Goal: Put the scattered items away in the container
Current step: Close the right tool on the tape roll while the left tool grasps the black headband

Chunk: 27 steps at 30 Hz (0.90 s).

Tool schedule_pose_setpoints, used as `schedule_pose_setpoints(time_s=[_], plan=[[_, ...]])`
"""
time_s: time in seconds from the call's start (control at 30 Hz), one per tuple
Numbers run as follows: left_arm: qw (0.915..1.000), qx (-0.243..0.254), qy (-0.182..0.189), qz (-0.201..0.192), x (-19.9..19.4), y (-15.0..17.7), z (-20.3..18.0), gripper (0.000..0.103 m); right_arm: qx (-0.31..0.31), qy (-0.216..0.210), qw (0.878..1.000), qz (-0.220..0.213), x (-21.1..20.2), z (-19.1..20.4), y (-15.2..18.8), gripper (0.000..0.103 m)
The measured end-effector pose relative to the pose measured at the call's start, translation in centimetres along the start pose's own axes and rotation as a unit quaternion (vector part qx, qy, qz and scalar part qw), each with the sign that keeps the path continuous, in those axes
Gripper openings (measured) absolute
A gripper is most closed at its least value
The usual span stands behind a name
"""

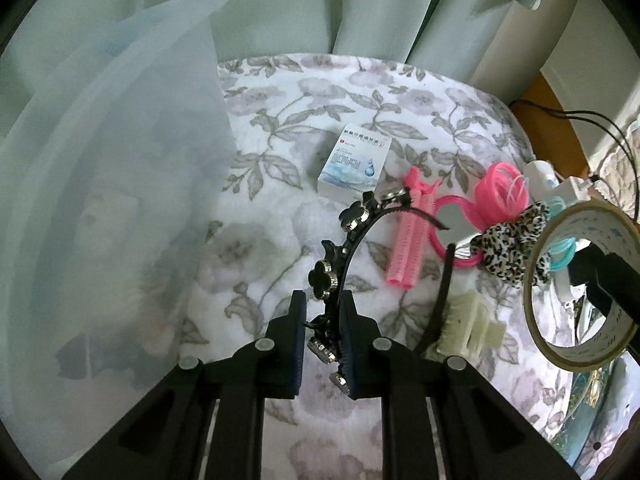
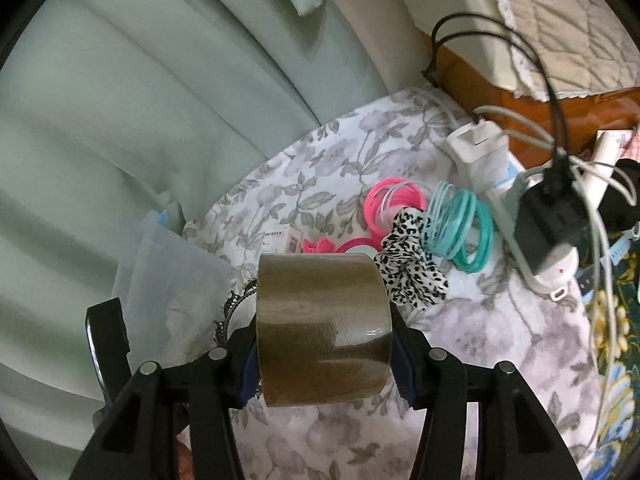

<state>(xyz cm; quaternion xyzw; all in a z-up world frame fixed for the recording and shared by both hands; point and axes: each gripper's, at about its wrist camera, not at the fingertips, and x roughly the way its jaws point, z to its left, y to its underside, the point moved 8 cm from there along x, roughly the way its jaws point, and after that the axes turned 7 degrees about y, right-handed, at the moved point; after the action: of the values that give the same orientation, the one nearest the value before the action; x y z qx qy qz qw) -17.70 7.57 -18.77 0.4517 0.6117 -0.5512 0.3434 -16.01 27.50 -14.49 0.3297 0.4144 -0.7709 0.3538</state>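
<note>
My left gripper (image 1: 323, 304) is shut on a black headband (image 1: 344, 224) with metal flower studs, held just above the floral cloth. A translucent plastic container (image 1: 120, 184) stands close on the left; it also shows in the right wrist view (image 2: 176, 280). My right gripper (image 2: 324, 344) is shut on a roll of brown tape (image 2: 324, 324), also visible at the right in the left wrist view (image 1: 584, 280). On the cloth lie a white medicine box (image 1: 354, 162), a pink hair roller clip (image 1: 408, 248), pink bangles (image 2: 394, 202), teal bangles (image 2: 460, 226), a leopard scrunchie (image 2: 412, 264) and a cream claw clip (image 1: 464, 326).
A white power strip (image 2: 516, 208) with a black plug (image 2: 548, 220) and cables lies at the cloth's right edge. Green curtains (image 2: 140, 100) hang behind. A pink hand mirror (image 1: 452, 220) lies by the roller clip.
</note>
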Motion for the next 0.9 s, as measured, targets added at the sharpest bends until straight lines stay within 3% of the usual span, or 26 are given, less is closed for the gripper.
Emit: schedule_pose_setpoints(time_s=[0.47, 0.9], plan=[[0.9978, 0.009, 0.036, -0.055, -5.7, 0.0, -1.8, 0.012, 0.008, 0.009, 0.999, -0.034, -5.1, -0.4, 0.4, 0.057], [0.9908, 0.012, 0.077, -0.111, -11.5, -1.5, -2.5, 0.009, -0.018, 0.008, 0.998, -0.057, -8.0, 2.5, 0.0, 0.057]])
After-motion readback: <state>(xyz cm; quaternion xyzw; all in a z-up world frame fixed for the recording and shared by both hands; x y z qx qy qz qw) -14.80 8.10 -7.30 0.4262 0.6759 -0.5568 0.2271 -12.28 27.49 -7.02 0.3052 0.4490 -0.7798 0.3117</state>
